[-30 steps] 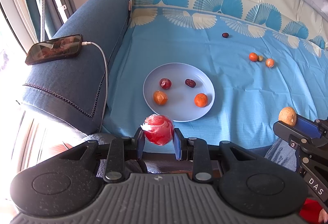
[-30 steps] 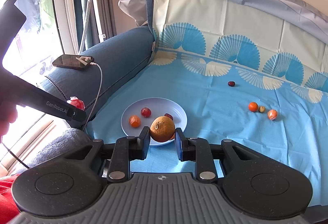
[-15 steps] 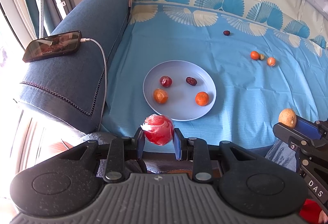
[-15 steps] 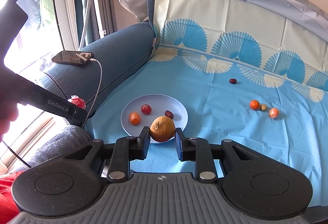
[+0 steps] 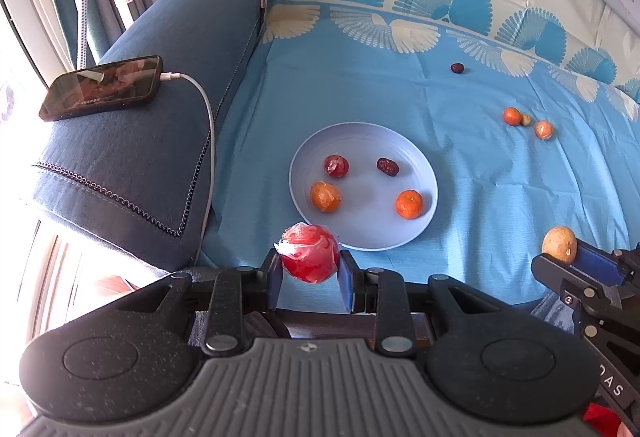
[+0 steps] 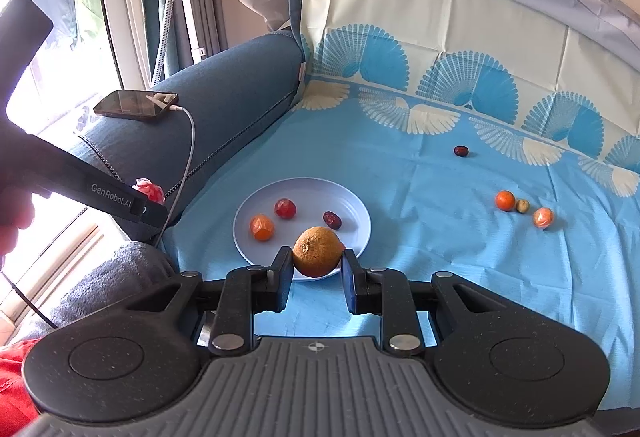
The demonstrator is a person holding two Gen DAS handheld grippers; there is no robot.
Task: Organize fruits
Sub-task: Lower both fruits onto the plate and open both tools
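Observation:
My left gripper (image 5: 309, 269) is shut on a red plastic-wrapped fruit (image 5: 309, 252), held just short of the near rim of the pale blue plate (image 5: 428, 177). The plate holds two orange fruits, a red wrapped fruit (image 5: 336, 166) and a dark date (image 5: 387, 166). My right gripper (image 6: 316, 269) is shut on a brownish-orange fruit (image 6: 316, 251), held over the plate's (image 6: 356, 205) near edge. In the left wrist view that fruit (image 5: 559, 244) shows at the right.
Loose on the blue cloth are a dark date (image 5: 457, 68), two small orange fruits (image 5: 512, 115) (image 5: 544, 129) and a small greenish one (image 5: 525, 119). A phone (image 5: 102, 87) on a white cable lies on the sofa armrest at the left.
Both grippers have risen and drawn back slightly, each still holding its fruit. The fruits on the plate and cloth have not moved.

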